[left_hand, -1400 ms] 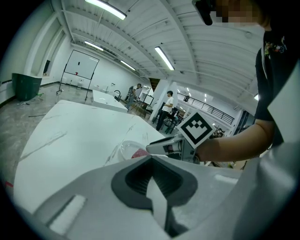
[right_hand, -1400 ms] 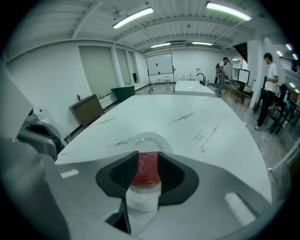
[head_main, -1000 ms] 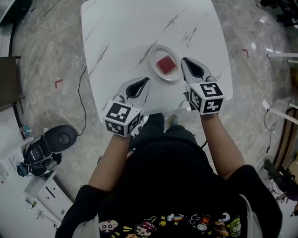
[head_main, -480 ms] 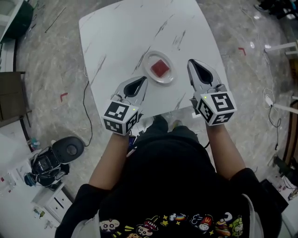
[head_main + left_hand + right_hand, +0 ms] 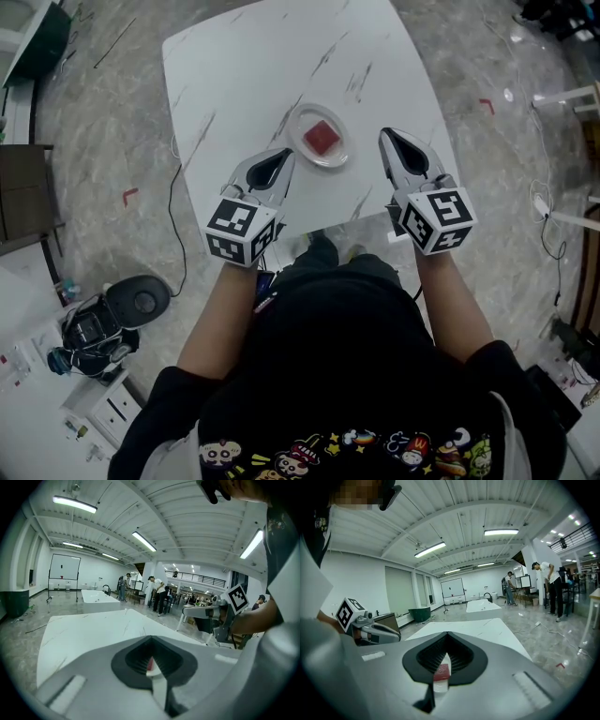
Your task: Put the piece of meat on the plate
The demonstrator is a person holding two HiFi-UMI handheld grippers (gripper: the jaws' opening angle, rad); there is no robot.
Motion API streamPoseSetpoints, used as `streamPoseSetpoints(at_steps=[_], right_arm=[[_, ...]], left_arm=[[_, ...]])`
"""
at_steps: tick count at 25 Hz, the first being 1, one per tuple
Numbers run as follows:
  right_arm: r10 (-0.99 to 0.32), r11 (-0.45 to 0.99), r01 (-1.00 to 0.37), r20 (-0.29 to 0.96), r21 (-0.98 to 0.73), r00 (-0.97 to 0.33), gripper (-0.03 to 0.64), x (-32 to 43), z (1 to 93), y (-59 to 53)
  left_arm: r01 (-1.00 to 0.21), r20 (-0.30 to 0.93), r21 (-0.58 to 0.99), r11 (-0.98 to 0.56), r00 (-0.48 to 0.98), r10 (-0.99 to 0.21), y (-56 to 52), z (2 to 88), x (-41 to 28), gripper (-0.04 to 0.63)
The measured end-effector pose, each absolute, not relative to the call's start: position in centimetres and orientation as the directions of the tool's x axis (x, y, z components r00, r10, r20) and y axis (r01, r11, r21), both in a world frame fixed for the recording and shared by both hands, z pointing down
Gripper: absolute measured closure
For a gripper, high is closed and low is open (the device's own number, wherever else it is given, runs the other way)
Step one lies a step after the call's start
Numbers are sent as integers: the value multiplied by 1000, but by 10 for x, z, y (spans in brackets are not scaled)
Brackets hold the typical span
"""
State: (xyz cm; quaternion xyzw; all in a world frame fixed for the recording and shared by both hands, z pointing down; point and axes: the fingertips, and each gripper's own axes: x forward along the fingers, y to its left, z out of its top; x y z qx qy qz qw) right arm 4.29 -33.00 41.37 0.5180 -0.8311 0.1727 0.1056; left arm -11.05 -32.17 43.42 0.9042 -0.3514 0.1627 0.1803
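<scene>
I look down on the white marbled desk (image 5: pixel 244 66), with its near edge towards me. My left gripper (image 5: pixel 279 161) reaches in over that edge just left of the plate (image 5: pixel 293 129), and my right gripper (image 5: pixel 394 145) reaches in just right of it. Both point away from me and neither touches the rim. Each pair of jaws is clenched tip to tip with nothing caught between. In both gripper views the tips meet along a seam, and the opening behind them shows only the plate beyond. The plate sits toward the front of the desk, between the two grippers. The meat (image 5: pixel 322 138), a small red square, lies flat in its middle. From this I judge the placing itself done, with the meat where the task wants it, and the step in hand is clearing away. The next move calls for little: I should lift both grippers up and back toward me rather than sweep them sideways, so that neither clips the rim and nudges the plate toward the desk edge.
</scene>
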Motion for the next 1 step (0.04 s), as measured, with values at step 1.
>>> streamPoseSetpoints(at_steps=[1], right_arm=[[-823, 404, -896, 354, -183, -444, 594, 42, 414, -329]], left_arm=[[-695, 422, 211, -687, 699, -578, -322, 434, -112, 595]])
